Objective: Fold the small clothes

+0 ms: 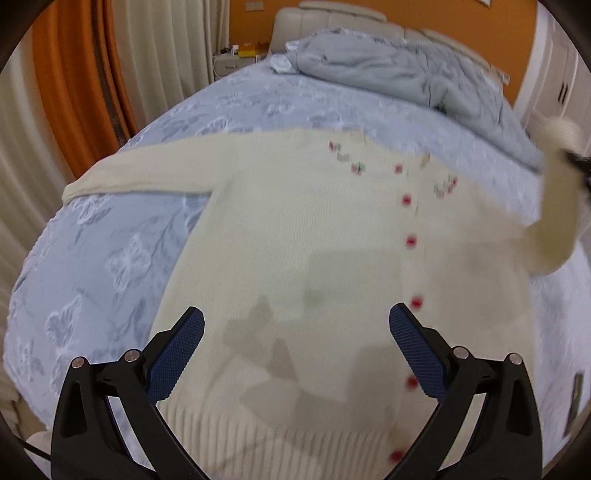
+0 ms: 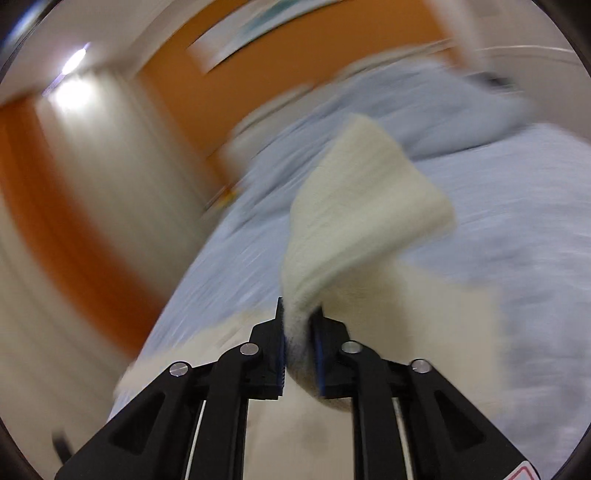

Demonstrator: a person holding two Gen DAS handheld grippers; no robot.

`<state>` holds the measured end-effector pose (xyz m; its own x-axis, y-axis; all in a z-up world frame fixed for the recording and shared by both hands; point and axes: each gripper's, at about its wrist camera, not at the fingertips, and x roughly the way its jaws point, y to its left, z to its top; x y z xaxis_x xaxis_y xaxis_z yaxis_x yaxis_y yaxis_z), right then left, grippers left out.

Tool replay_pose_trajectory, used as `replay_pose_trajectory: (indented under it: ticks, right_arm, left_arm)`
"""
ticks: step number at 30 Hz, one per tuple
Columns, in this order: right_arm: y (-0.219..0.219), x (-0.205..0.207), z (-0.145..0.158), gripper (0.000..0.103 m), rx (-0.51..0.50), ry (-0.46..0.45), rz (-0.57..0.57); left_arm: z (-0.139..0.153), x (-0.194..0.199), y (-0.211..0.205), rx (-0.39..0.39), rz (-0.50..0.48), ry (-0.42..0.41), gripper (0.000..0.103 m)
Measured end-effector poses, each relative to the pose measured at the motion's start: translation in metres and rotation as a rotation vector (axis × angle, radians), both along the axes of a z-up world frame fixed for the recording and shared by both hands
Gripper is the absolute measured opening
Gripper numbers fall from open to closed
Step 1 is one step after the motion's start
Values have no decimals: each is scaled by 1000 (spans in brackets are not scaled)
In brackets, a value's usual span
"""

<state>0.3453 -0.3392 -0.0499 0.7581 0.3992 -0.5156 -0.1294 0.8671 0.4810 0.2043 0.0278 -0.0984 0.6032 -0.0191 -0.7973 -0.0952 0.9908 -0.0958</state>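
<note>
A cream knit cardigan (image 1: 295, 236) with red buttons (image 1: 410, 242) lies flat on the blue bedspread (image 1: 110, 258), front up, left sleeve (image 1: 147, 170) stretched out. My left gripper (image 1: 295, 325) is open and empty above the cardigan's lower body. My right gripper (image 2: 299, 314) is shut on the cardigan's right sleeve (image 2: 362, 206) and holds its cuff lifted off the bed. That lifted sleeve also shows at the right edge of the left wrist view (image 1: 557, 192). The right wrist view is motion-blurred.
A rumpled grey duvet (image 1: 406, 74) lies at the bed's head before a padded headboard (image 1: 332, 18). A nightstand (image 1: 236, 59) with small items stands at the back left. Orange and cream curtains (image 1: 81, 92) hang to the left.
</note>
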Motion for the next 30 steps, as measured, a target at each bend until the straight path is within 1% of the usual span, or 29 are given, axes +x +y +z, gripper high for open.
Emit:
replay_pose_trajectory:
  ticks: [1,2,4,5,6,7,8,9,10,11,12,13,14,15,16,17,18,19,20,21,22,23,24,25,27,28,29,30]
  right_arm:
    - [38,11,-17,23,-27,27,79]
    - [66,18,-34,24,-54,56,131]
    - [96,17,-63,24,-67,101,168]
    - [98,13,-71,25,-59,112,164]
    - [95,4,-79,26,-44,125,148]
    - [86,-3,-86,30,-31,139,126]
    - [74,-16,-96,33,-19,166,79]
    - [59,-25,-102,37,-17,189,38]
    - [52,-33,-105,37,-26,202,12]
    - [36,-39,-111,38,-38,228,-30]
    - [20,-42,-116,40,-35,252,-69]
    - [10,-41,-121,44,-21,269,-94]
    - [-5,-39,-125,47,15,293,-137]
    - [-20,-34,-130,53,52,307,-172]
    - [-28,-28,-134,56,79,316,-201]
    - [-40,-24,-140,56,111,322,-233]
    - [-48,-17,-147,57,149,330,-256]
    - [-52,-11,-148,57,173,338,-268]
    - [-59,-7,-157,56,213,350,-279]
    - [-64,-5,-160,40,236,354,-288]
    - [-67,3,-158,10,258,339,-303]
    - [-68,1,-150,11,269,308,-302]
    - [-68,2,-139,10,272,249,-304]
    - [-64,-3,-116,10,249,164,-294]
    - [-57,-14,-97,10,221,87,-275]
    - [-53,-14,-103,10,183,91,-277]
    - [-51,-10,-117,10,154,148,-269]
    - [-48,2,-142,10,122,248,-261]
  left_arm:
    - [5,8,1,-28,7,-21,98]
    - [9,15,2,-57,9,-36,98]
    - [12,32,4,-109,5,-43,98]
    - [11,45,6,-151,-2,-30,98]
    - [11,54,7,-183,-10,-20,98]
    - [8,66,8,-219,-15,-9,98]
    - [3,80,10,-267,-15,1,98]
    - [-3,91,10,-298,-17,7,98]
    - [-9,102,10,-313,-8,22,98]
    - [-17,115,10,-332,2,40,98]
    - [-28,131,9,-364,10,65,98]
    - [-40,147,8,-379,38,103,98]
    - [-53,161,7,-417,59,135,98]
    - [-61,169,7,-438,77,150,98]
    - [-70,178,5,-460,99,162,97]
    - [-75,183,3,-463,113,168,94]
    - [-82,191,-2,-445,144,190,73]
    - [-85,194,-4,-429,154,198,49]
    - [-85,197,-8,-389,162,198,36]
    - [-83,203,-11,-364,152,184,14]
    - [-76,208,-12,-362,132,164,10]
    - [-68,209,-10,-371,126,138,10]
    - [-52,209,-6,-383,114,73,10]
    - [-35,207,-3,-382,96,5,10]
    - [-16,202,2,-377,73,-80,10]
    - [-16,203,5,-369,66,-88,10]
    - [-29,205,6,-328,67,-63,10]
    - [-47,210,5,-285,74,-23,10]
